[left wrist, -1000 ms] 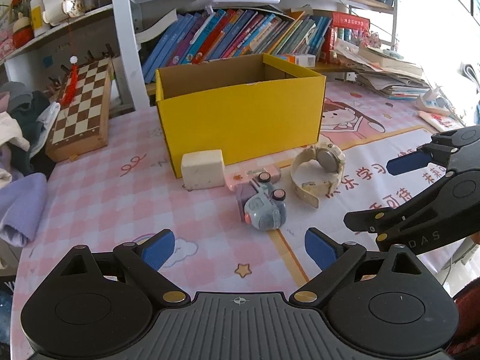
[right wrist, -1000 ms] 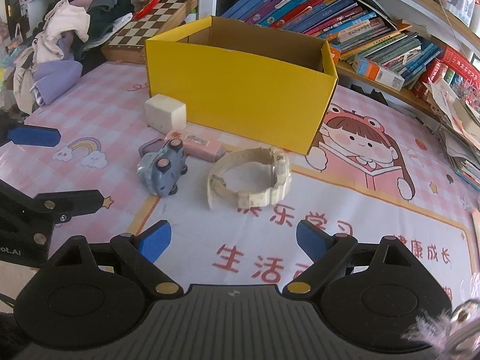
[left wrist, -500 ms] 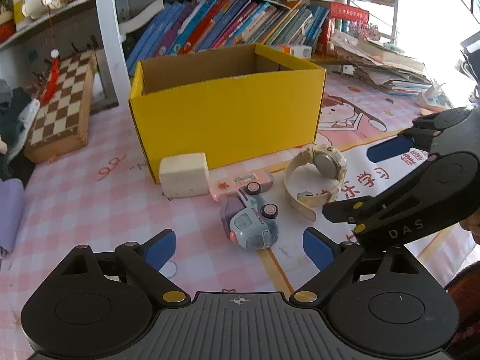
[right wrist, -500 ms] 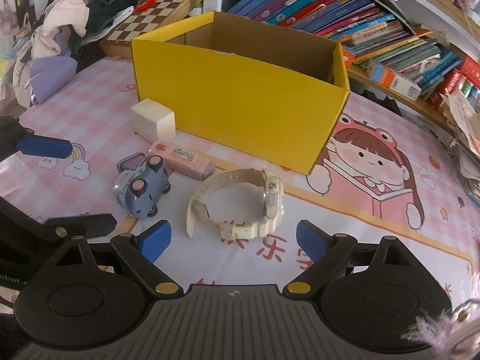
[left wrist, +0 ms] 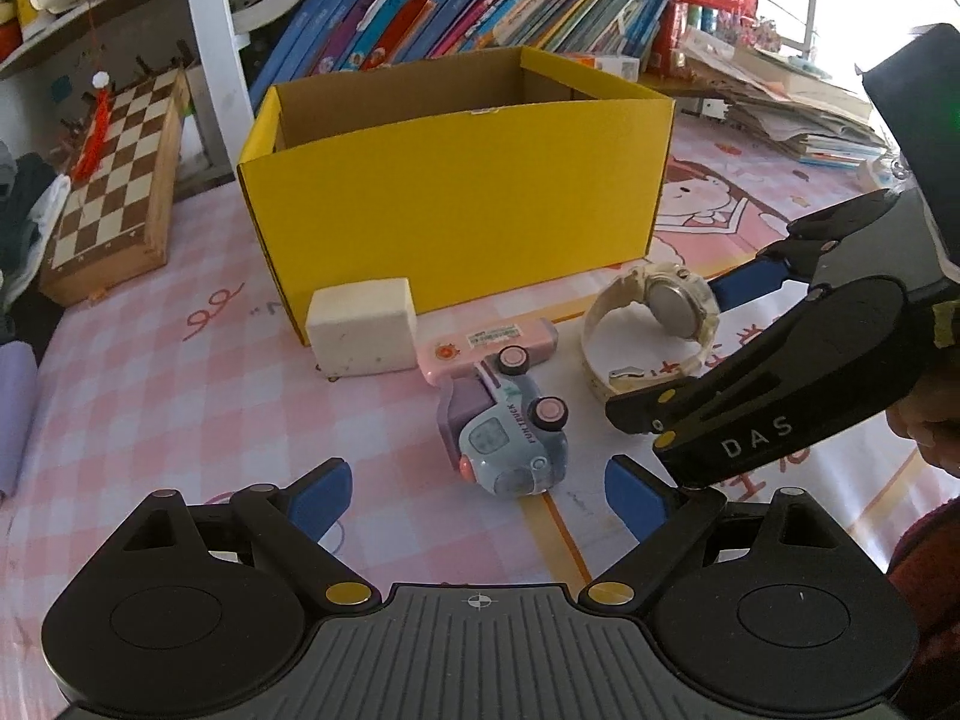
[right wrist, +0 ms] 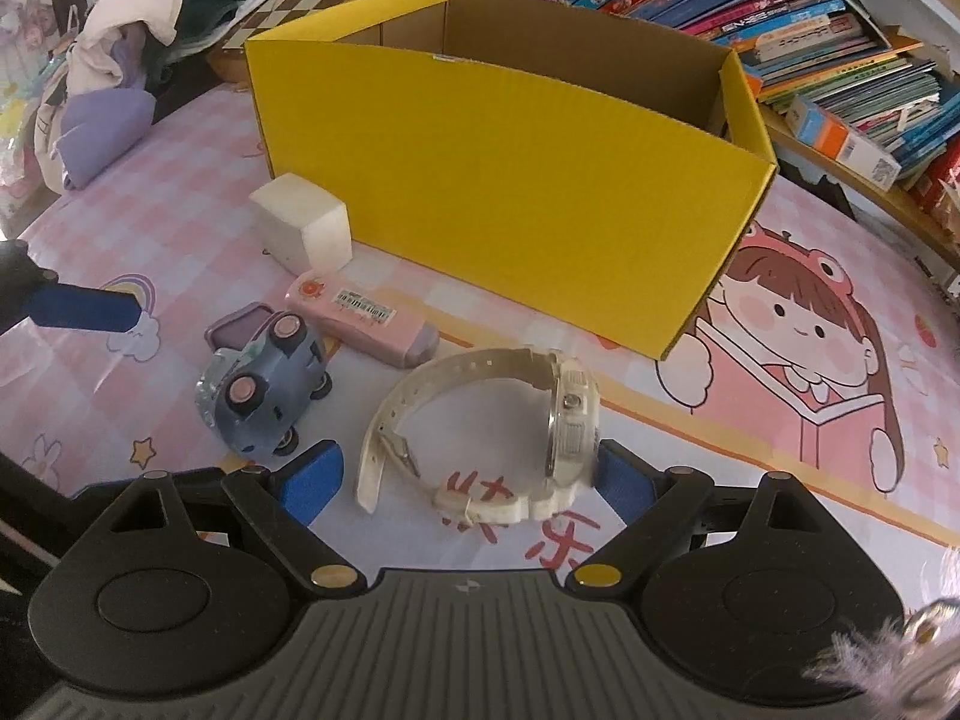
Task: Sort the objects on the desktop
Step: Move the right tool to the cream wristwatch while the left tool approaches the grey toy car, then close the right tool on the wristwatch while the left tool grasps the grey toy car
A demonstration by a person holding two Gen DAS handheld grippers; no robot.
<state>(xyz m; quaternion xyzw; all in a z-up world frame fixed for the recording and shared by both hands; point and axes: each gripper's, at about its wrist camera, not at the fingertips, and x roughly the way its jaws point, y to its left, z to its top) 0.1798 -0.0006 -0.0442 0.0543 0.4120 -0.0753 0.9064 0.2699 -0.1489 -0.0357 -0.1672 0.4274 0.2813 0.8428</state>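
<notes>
1. Cream plastic wristwatch (right wrist: pixel 480 426) on its side, just before the yellow cardboard box (right wrist: pixel 510 180).
2. Right gripper (right wrist: pixel 465 480) spread, straddling it; left gripper (left wrist: pixel 477 495) spread near the blue toy truck (left wrist: pixel 507 429).
3. Likely light, springy strap, slick: best pinched across the stiff case.

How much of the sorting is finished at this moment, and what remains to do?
Nothing looks sorted yet: no item shows inside the yellow box, though its floor is hidden. In hand: the open right gripper straddles the white watch, and the open left gripper faces the toy truck; neither grips. Left: watch, truck, pink case and white block, all on the mat.
</notes>
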